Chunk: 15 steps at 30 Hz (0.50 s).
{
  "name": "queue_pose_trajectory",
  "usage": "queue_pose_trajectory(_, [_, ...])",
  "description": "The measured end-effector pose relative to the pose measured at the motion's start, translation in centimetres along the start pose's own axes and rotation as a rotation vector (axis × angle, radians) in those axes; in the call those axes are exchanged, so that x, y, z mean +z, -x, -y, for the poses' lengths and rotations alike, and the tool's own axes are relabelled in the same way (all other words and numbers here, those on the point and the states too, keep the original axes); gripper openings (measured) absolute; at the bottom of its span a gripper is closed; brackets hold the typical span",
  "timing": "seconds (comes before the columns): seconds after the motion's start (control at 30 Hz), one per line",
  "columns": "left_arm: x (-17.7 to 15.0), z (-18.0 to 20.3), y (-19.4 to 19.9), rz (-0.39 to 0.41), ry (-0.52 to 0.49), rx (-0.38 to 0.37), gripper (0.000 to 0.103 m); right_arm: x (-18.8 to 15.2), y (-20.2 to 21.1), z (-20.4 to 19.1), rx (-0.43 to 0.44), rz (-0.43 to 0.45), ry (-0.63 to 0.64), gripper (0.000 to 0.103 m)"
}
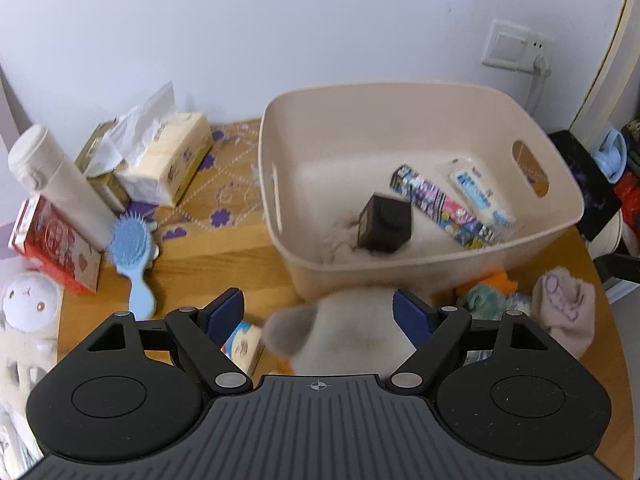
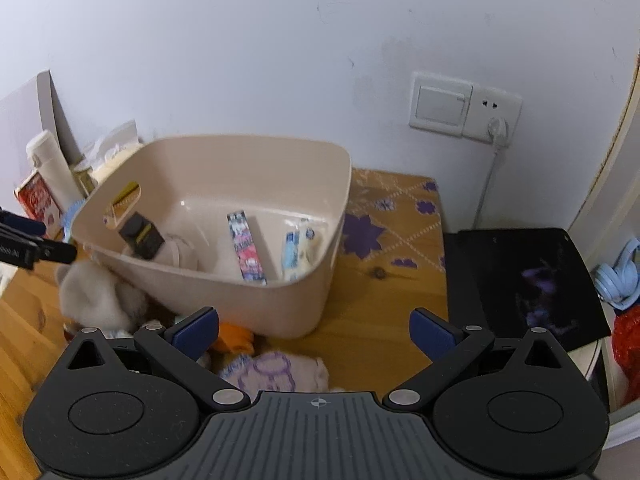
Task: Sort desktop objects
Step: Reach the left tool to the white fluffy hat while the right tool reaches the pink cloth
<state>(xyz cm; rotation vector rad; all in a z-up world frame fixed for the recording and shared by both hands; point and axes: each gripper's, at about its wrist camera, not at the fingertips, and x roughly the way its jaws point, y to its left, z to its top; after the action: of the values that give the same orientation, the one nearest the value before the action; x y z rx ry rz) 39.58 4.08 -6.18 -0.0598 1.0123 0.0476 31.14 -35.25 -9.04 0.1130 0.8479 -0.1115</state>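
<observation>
Only the left view catches one blue hairbrush (image 1: pixel 134 256), while left gripper (image 1: pixel 318 312) and right gripper (image 2: pixel 314 330) both gape wide, holding nothing.

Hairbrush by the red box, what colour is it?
Light blue. The hairbrush shows best in the left wrist view, lying on the table.

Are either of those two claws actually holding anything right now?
No. The right claw is wide open over the table, gripping nothing. The left claw is open too; a fluffy white plush lies between its fingers, but the pads do not press on it.
</observation>
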Motion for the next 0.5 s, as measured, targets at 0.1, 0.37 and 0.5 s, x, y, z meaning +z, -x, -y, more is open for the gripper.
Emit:
queue_pose_trajectory(0.1, [-1.0,-0.4,-0.5,-0.023,0.004,0.010,0.083,-1.2,-0.3,-0.2,-0.012,-0.026,0.015,0.103])
queue_pose_trajectory(0.37, [-2.6,-0.8,-2.6,-0.092,0.004,0.003,0.083,-3.3,-1.8,-1.2,-0.018,-0.106,0.084,0.103])
queue_pose_trajectory(0.5, [-2.6,-0.5,-3.3,-0.107,0.007,-0.015,0.083,-3.9,-2.9,-1.2,-0.020,-0.142,0.086,0.103])
